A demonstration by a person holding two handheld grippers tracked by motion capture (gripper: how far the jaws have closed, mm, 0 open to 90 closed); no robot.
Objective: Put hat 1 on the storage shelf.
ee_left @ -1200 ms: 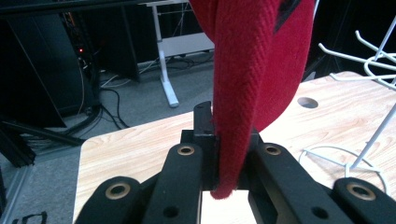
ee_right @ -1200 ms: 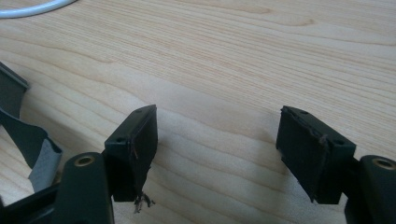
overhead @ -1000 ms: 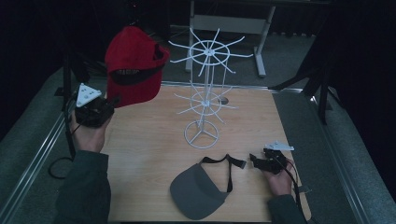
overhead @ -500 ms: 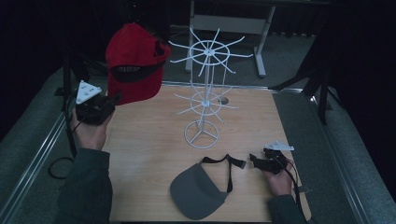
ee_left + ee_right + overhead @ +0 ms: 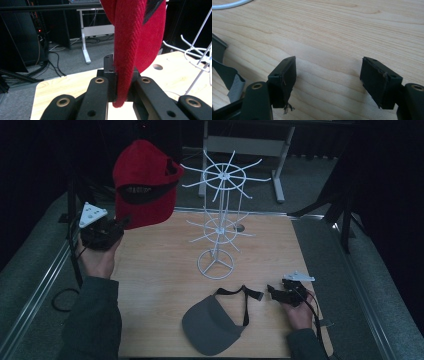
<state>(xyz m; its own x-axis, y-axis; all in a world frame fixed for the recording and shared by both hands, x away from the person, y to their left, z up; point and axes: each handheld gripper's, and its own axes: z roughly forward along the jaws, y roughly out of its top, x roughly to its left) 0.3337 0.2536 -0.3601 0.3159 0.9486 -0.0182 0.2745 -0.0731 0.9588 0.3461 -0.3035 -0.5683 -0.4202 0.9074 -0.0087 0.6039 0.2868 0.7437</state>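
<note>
Red baseball cap (image 5: pixel 144 182) hangs at the upper left of the frame, its fabric edge pinched tight in my left tongs (image 5: pixel 119 87), beside the white wire rack (image 5: pixel 220 220). My right tongs (image 5: pixel 328 80) gape wide over bare desk (image 5: pixel 160 270) at lower right, near the grey visor (image 5: pixel 212 327).

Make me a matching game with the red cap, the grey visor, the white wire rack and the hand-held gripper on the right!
1 red cap
2 grey visor
3 wire rack
4 right hand-held gripper

a stands upright mid-table
b open, low over the table
c lies flat at the near edge
d held up, pinched by the left hand-held gripper

Pairs: 1-d, 2-c, 3-a, 4-b
</note>
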